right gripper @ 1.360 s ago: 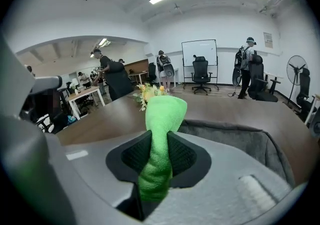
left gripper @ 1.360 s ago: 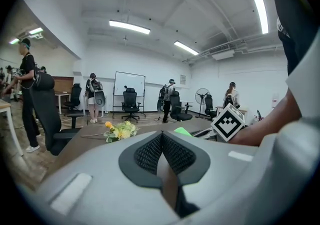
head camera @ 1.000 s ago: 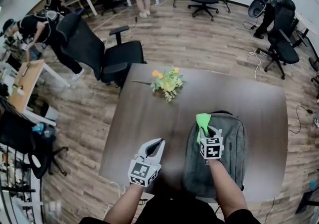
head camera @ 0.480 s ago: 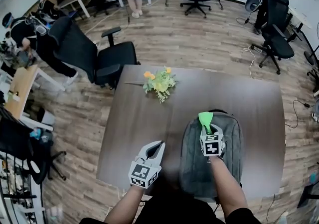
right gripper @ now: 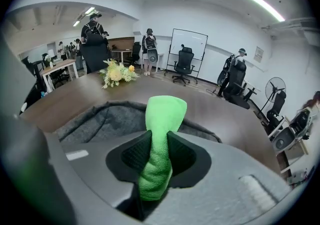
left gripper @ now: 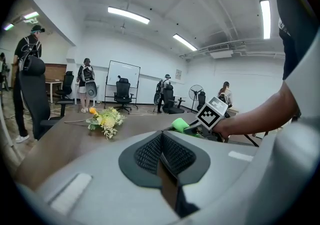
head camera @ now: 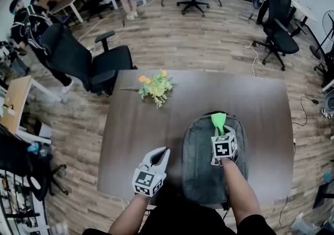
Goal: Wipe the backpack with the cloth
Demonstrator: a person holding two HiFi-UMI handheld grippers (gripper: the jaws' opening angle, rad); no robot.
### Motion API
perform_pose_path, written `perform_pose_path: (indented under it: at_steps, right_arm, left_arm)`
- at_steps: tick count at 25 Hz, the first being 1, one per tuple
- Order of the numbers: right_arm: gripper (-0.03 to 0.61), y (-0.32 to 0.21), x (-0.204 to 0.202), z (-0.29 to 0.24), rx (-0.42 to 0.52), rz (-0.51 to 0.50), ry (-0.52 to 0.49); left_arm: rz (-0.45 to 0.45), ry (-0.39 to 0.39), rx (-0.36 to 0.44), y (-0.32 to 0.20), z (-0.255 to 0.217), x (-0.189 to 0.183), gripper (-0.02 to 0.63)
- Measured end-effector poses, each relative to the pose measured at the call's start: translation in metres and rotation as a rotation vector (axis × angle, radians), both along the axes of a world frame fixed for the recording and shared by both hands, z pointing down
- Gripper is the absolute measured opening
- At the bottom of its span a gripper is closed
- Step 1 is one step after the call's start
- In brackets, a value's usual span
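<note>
While the left gripper (head camera: 164, 153) hangs over the bare table (head camera: 130, 134) just beside the backpack (head camera: 201, 171), its jaws pressed together on nothing, the right gripper (head camera: 219, 130) does the work; its jaws are closed to a narrow gap filled by the green cloth (head camera: 218, 119), whose free end sticks out ahead over the backpack's far end; the backpack lies flat on the near right part of the table, well apart from the flowers (head camera: 153, 86); over the last second the cloth has slid from left of the bag's middle to right of it, keeping to the far end; that reads as one sideways wiping stroke, so the far end is probably covered and the nearer fabric seems left to do
</note>
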State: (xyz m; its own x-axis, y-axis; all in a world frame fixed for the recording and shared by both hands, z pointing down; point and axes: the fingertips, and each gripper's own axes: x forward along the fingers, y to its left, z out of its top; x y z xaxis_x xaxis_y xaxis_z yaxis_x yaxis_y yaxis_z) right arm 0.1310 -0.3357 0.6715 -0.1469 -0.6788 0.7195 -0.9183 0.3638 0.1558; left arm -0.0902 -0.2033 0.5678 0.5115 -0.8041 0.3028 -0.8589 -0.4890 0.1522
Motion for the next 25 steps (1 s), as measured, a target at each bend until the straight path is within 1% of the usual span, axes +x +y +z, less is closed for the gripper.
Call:
perform_pose_path:
  at_steps: [4, 9, 16, 20, 25]
  right_arm:
    - [0.092, -0.002, 0.023, -0.003, 0.001, 0.024, 0.036]
    - [0.092, -0.005, 0.055, -0.012, 0.018, 0.066, 0.078]
    - [0.092, -0.001, 0.096, -0.013, 0.007, 0.122, 0.128]
    - [0.094, 0.002, 0.102, -0.015, 0.007, 0.128, 0.136]
    - [0.094, 0.005, 0.084, -0.027, 0.034, 0.118, 0.069]
  left_arm:
    - [0.003, 0.009, -0.02, 0.0, 0.009, 0.002, 0.02]
    - [0.012, -0.004, -0.038, 0.003, 0.018, 0.003, 0.02]
    - [0.043, -0.016, -0.047, 0.006, 0.023, 0.011, 0.02]
    - [0.056, -0.024, -0.042, 0.007, 0.022, 0.015, 0.02]
    - [0.051, -0.023, -0.033, 0.009, 0.018, 0.017, 0.02]
